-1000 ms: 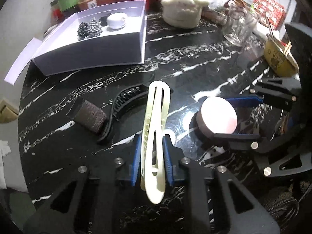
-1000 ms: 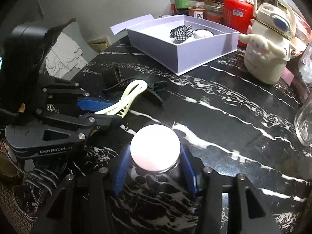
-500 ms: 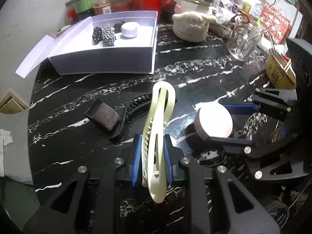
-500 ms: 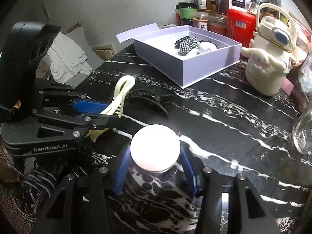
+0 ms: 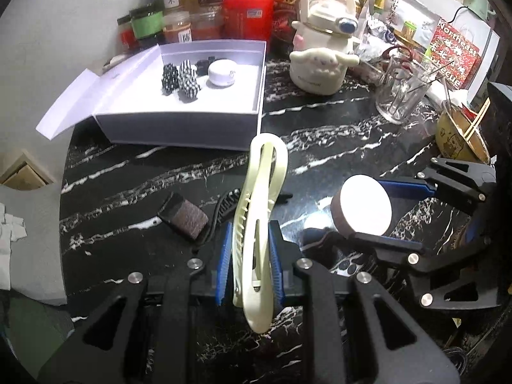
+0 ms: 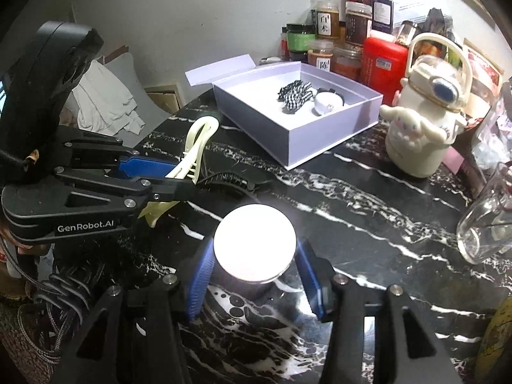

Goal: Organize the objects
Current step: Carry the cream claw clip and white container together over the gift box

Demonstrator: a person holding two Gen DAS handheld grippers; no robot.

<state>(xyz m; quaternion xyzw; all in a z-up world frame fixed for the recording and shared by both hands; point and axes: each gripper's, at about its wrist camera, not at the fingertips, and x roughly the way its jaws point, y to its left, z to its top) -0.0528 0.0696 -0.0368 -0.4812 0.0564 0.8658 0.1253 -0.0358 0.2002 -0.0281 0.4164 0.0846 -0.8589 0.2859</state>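
My left gripper [image 5: 249,262] is clamped on a cream hair clip [image 5: 260,211], its blue pads pressed to the clip's sides near the hinge end. The clip's long axis runs along my fingers, its looped tip pointing away toward the near wall of the open lavender box [image 5: 179,126], the whole clip clear of the black marble table [image 5: 128,192]. My right gripper [image 6: 254,276] is closed on a round jar with a white lid [image 6: 255,243], one blue pad on each flank, the lid facing up.

The left wrist view shows the clip end-on and, below it on the table, a black hair claw [image 5: 224,208] beside a small brown roller [image 5: 187,219]. The right wrist view shows the clip from the side, tilted upward from my left fingers, with the claw lying just beyond it; the roller does not show there. Both views show checkered scrunchies [image 6: 296,96] and a small white case [image 6: 326,102] inside the box.
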